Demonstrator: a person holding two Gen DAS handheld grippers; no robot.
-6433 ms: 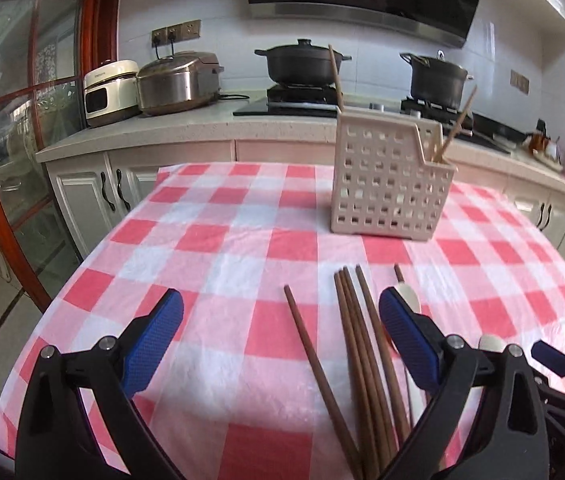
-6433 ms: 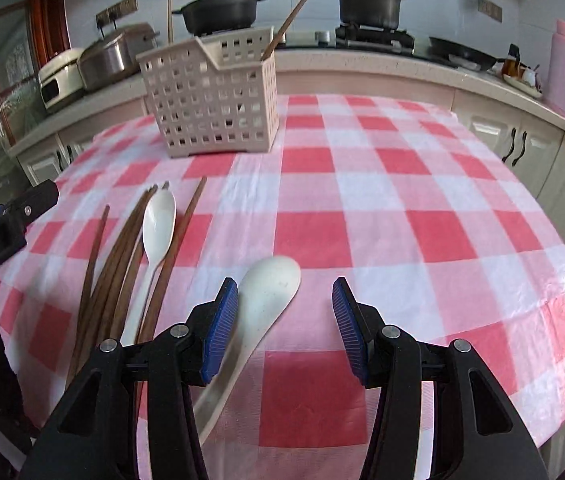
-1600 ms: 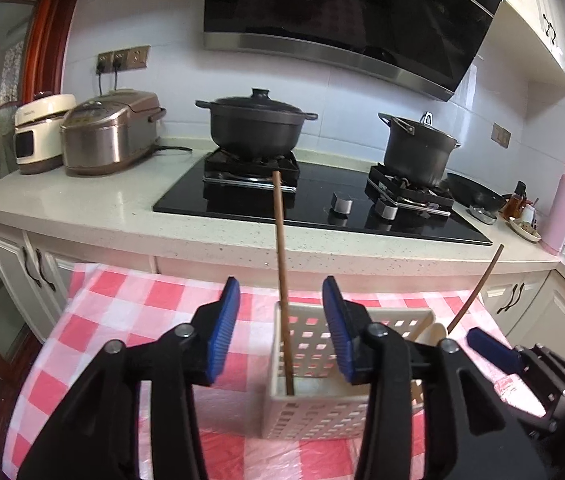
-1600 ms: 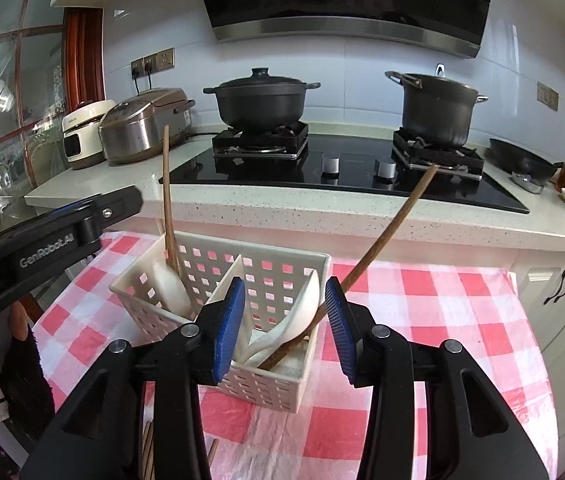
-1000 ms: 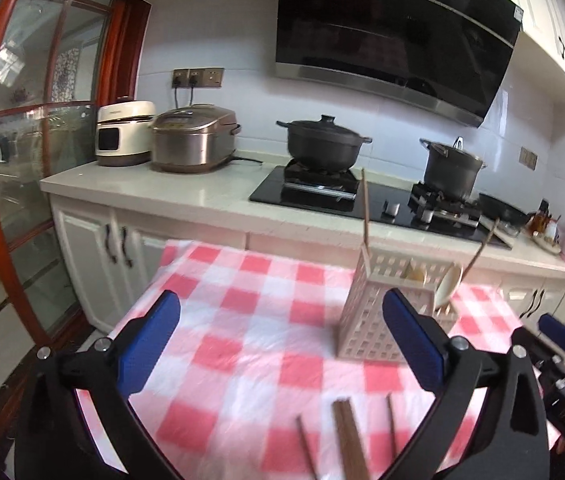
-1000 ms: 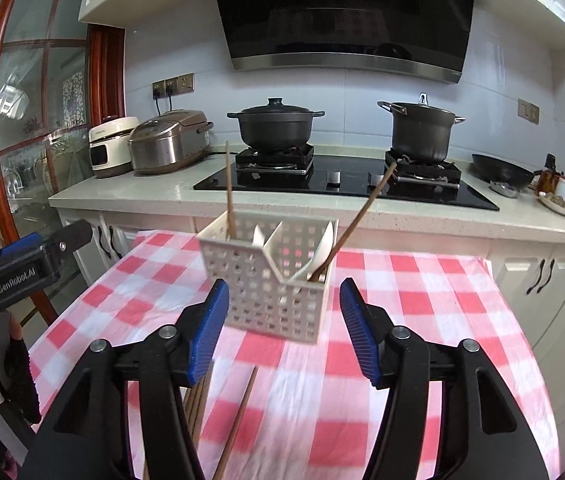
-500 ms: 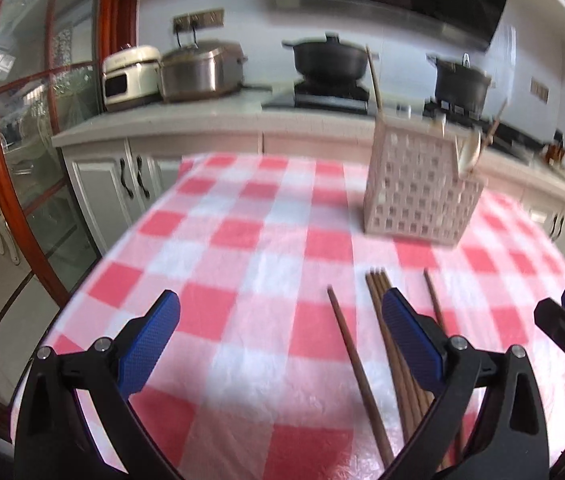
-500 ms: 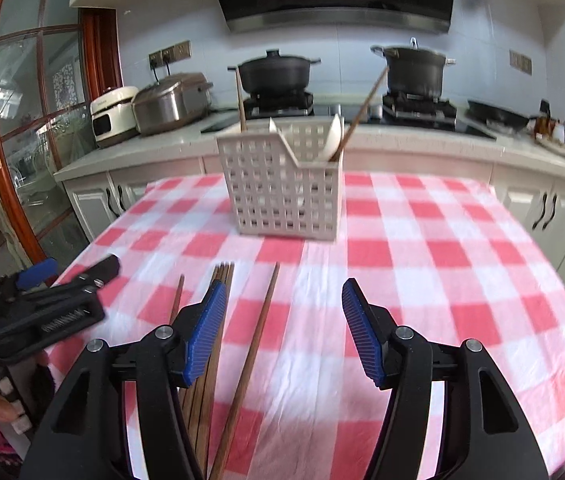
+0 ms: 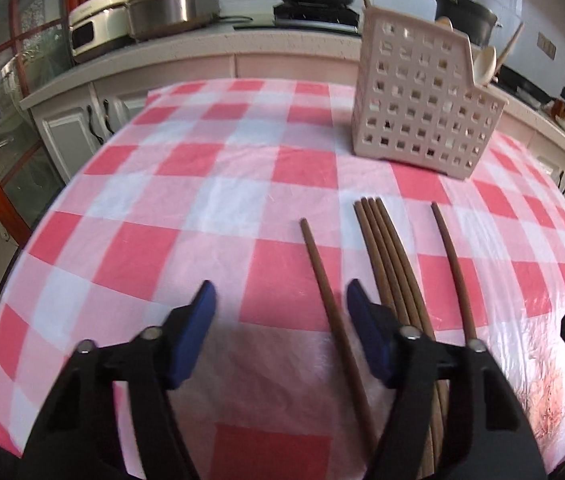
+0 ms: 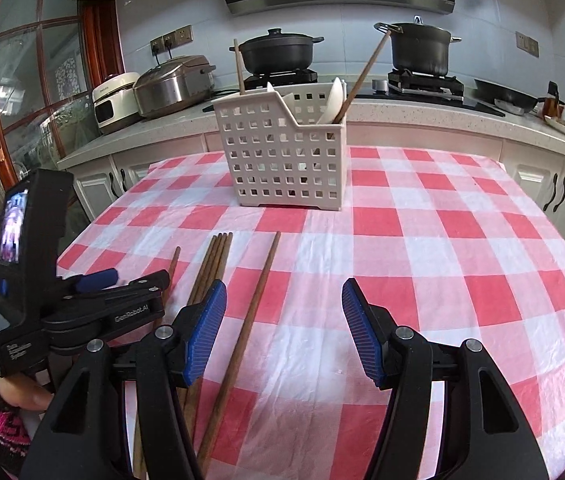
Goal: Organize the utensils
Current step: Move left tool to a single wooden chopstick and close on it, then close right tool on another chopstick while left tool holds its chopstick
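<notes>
1. Left wrist view: left gripper [image 9: 280,322] pitched down low over the checked counter [image 9: 170,208], jaws closing, not yet gripping; single chopstick [image 9: 332,312] between them, lower centre. Half a second ago jaws were wider. Utensil basket [image 9: 422,112] upper right.
2. Right wrist view: right gripper [image 10: 284,328] jaws open, another chopstick [image 10: 248,332] between them, untouched. "GenRobot.AI" on left gripper, lower left.

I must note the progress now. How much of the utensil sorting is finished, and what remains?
Done: the white caddy already holds two spoons and two chopsticks.

In hand: nothing is held. The left gripper is closing around the leftmost chopstick; the right gripper stands open over the rightmost chopstick.

Left: those two and the bundle of four on the tablecloth.
</notes>
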